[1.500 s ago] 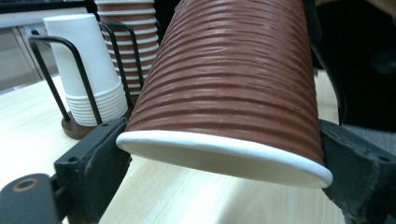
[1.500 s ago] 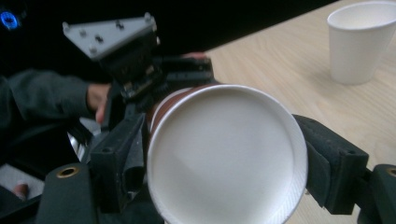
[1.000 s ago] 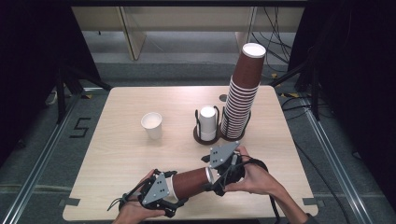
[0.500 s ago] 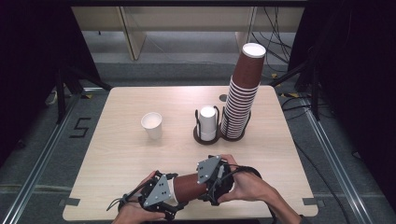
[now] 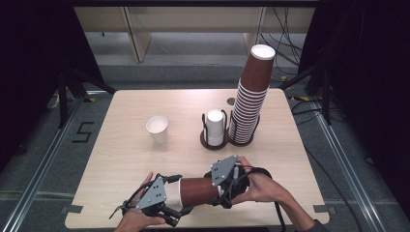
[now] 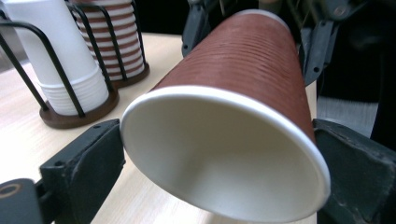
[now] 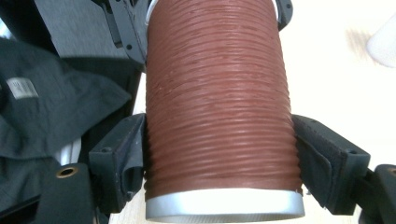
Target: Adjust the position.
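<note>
You held the brown ribbed cup (image 5: 199,190) on its side, low over the near edge of the tabletop (image 5: 121,145), between the two tools. Your right hand-held gripper (image 7: 219,168) had just been closing, and its pads sat against the cup's ribbed wall near the base, so it looked clamped on the cup. Your left hand-held gripper (image 6: 219,172) had just been opening; its jaws stood to either side of the white rim, the left one apparently touching, but I couldn't tell whether it gripped. That read as a handover to the right, perhaps to pull a cup free. Behind stood the tall brown stack (image 5: 251,96), the white stack in its wire holder (image 5: 214,126) and a lone white cup (image 5: 157,129). Whether one cup or several nested ones were held stayed unclear.
</note>
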A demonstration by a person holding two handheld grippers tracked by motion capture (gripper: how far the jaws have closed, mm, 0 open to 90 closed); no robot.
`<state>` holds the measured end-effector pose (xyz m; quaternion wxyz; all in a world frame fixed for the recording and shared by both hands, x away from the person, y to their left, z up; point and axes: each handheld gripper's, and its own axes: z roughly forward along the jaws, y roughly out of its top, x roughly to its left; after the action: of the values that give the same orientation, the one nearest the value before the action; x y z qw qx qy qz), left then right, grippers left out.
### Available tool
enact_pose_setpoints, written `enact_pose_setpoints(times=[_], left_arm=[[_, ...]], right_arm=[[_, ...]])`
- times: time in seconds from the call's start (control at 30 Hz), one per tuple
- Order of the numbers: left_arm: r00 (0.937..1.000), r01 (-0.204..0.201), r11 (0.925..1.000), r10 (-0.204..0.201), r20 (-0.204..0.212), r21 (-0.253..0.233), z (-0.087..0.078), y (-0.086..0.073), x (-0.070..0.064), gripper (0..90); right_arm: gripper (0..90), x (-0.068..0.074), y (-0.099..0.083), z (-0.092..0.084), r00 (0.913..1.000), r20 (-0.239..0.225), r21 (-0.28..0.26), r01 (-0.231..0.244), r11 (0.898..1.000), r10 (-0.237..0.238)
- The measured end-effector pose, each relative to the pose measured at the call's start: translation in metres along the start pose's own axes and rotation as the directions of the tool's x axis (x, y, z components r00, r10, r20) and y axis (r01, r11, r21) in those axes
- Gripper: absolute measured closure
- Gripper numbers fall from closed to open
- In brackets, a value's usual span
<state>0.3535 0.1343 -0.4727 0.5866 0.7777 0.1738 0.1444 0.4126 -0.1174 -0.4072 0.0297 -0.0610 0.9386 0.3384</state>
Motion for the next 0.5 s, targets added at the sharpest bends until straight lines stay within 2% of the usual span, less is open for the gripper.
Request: enact_pose_setpoints(times=[0.13, 0.23, 0.33, 0.37, 0.47, 0.5], left_arm=[[0.9989, 0.045, 0.9980, -0.045, 0.015, -0.044, 0.000, -0.001, 0.002, 4.9], [0.9969, 0.077, 0.9959, -0.076, 0.018, -0.048, 0.001, -0.003, 0.004, 4.2], [0.9962, 0.085, 0.9946, -0.083, 0.026, -0.060, 0.001, -0.005, 0.004, 4.1], [0.9959, 0.088, 0.9941, -0.086, 0.030, -0.064, 0.001, -0.005, 0.005, 4.1], [0.9926, 0.117, 0.9878, -0.113, 0.044, -0.102, 0.001, -0.004, 0.005, 4.0], [0.9921, 0.122, 0.9878, -0.118, 0.043, -0.097, 0.000, -0.004, 0.005, 3.9]], right_arm=[[23.8, -0.002, -0.004, -0.005, 0.9998, -0.001, -0.038, -0.021, 0.999, 0.021], [23.9, -0.003, -0.005, -0.008, 0.9997, -0.001, -0.063, -0.026, 0.998, 0.026], [24.0, -0.003, -0.005, -0.011, 0.9992, -0.001, -0.083, -0.040, 0.996, 0.041], [24.0, -0.002, -0.005, -0.013, 0.9980, -0.020, -0.108, -0.061, 0.992, 0.060], [24.0, -0.004, -0.006, -0.016, 0.9979, -0.024, -0.132, -0.062, 0.989, 0.060], [23.9, -0.004, -0.006, -0.016, 0.9972, -0.030, -0.141, -0.072, 0.987, 0.068]])
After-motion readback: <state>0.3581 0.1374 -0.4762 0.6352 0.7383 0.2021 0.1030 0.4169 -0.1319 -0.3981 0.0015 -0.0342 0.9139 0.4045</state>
